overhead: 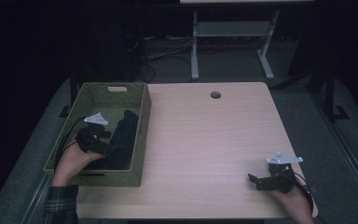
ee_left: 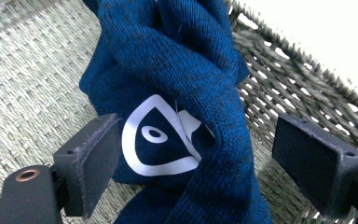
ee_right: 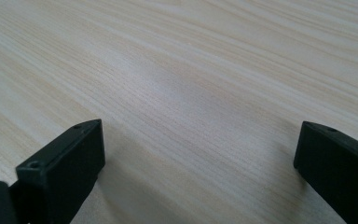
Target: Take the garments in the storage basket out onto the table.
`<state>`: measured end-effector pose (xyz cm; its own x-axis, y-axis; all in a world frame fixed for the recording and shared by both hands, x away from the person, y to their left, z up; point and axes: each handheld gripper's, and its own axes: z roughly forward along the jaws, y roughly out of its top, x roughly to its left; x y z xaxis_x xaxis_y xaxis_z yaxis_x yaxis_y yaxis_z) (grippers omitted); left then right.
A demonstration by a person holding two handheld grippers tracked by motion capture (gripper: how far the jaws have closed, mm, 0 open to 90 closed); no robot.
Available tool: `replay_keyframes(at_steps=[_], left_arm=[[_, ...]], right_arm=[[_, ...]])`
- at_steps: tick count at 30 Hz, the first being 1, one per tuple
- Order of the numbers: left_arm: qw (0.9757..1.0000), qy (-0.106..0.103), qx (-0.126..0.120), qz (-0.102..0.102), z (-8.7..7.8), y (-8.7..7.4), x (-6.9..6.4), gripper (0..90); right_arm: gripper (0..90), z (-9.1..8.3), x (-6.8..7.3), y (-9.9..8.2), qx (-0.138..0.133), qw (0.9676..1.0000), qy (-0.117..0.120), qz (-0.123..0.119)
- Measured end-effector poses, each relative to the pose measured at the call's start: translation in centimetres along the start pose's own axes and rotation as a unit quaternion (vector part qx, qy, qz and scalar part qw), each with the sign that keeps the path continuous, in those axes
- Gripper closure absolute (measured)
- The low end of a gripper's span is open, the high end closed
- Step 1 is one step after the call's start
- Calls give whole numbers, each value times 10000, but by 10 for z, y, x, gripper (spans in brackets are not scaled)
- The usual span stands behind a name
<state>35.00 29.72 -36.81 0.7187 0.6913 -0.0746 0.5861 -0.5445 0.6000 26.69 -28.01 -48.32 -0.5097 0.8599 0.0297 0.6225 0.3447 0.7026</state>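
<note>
The blue knitted cloth [ee_left: 177, 88] lies inside the woven basket [overhead: 142, 135], against its right wall. The left claw [ee_left: 196, 158] sits in the basket with jaws wide, straddling the cloth without gripping it. The right claw [ee_right: 200, 163] rests wide open, well right of the basket, above the bare counter [ee_right: 191, 70].
</note>
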Motion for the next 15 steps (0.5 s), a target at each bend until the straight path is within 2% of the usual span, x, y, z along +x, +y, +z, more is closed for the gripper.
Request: replay_keyframes(at_steps=[8, 10, 15], left_arm=[[9997, 2, 217, 84, 7, 0, -1, 156], [9997, -21, 230, 112, 7, 0, -1, 201], [9992, -38, 344, 203, 10, 1, -3, 237]], right_arm=[[14, 0, 0, 0, 0, 10000, 1, 0], [14, 0, 0, 0, -1, 10000, 0, 0], [14, 0, 0, 0, 1, 10000, 0, 4]])
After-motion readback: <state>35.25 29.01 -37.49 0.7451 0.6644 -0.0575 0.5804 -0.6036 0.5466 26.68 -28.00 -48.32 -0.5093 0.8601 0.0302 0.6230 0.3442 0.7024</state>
